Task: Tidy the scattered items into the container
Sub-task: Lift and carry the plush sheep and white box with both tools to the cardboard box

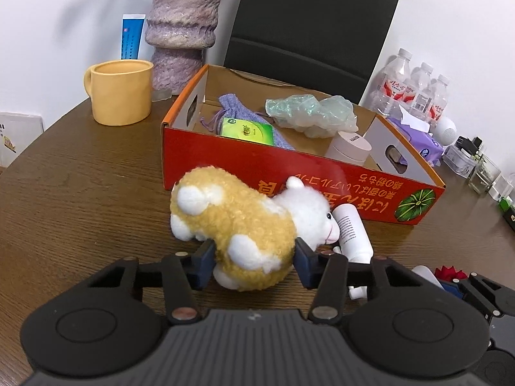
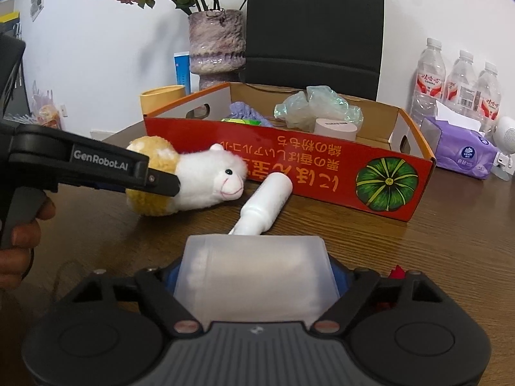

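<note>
Left tongs (image 1: 254,259): I see the blue pads pressing into the plush sheep (image 1: 248,225) from both sides, on its yellow body.
Sheep position: on the table (image 1: 80,177), just before the red box (image 1: 289,167); long axis lies across my tongs, head to the right.
Right tongs (image 2: 256,273): they pinch a frosted plastic tub (image 2: 254,267).
Pose: both tongs point down-forward toward the box.
Next: I think lift and carry forward over the near wall.

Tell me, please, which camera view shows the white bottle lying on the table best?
The right wrist view shows the white bottle best: almost its whole length is visible, lying between the plush sheep and the red box. In the left wrist view, the bottle is partly hidden behind the sheep and the left gripper.
</note>
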Demonstrator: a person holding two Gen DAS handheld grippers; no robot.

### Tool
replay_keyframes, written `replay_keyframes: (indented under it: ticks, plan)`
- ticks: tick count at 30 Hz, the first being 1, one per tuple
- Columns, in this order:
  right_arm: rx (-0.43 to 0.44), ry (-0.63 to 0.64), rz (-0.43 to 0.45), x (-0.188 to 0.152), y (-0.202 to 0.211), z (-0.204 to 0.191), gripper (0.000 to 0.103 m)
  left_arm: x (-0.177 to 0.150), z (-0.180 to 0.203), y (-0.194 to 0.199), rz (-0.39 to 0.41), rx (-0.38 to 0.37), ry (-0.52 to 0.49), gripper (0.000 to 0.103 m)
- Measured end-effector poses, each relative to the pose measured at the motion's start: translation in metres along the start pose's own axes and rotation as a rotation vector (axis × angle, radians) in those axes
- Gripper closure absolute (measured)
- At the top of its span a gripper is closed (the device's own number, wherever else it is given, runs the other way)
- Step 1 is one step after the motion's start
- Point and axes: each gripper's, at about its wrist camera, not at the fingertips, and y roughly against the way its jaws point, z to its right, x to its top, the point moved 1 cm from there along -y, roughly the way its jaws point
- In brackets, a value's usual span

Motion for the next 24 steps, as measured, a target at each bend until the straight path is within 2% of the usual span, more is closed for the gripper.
replay_keyframes:
  ticks: [8,17,24]
  plan:
    - [-0.001,0.023,0.024,0.000,0.008,-0.004,0.022,-0.005,-0.007,0.012,-0.003,-0.016,0.021,0.054]
    - [-0.019,0.012,0.046,-0.003,0.029,-0.010,0.022,-0.022,-0.012,0.049,0.034,-0.050,0.043,0.055]
    - [-0.044,-0.060,0.049,-0.005,0.052,-0.011,0.022,-0.041,-0.014,0.083,0.067,-0.052,0.053,0.055]
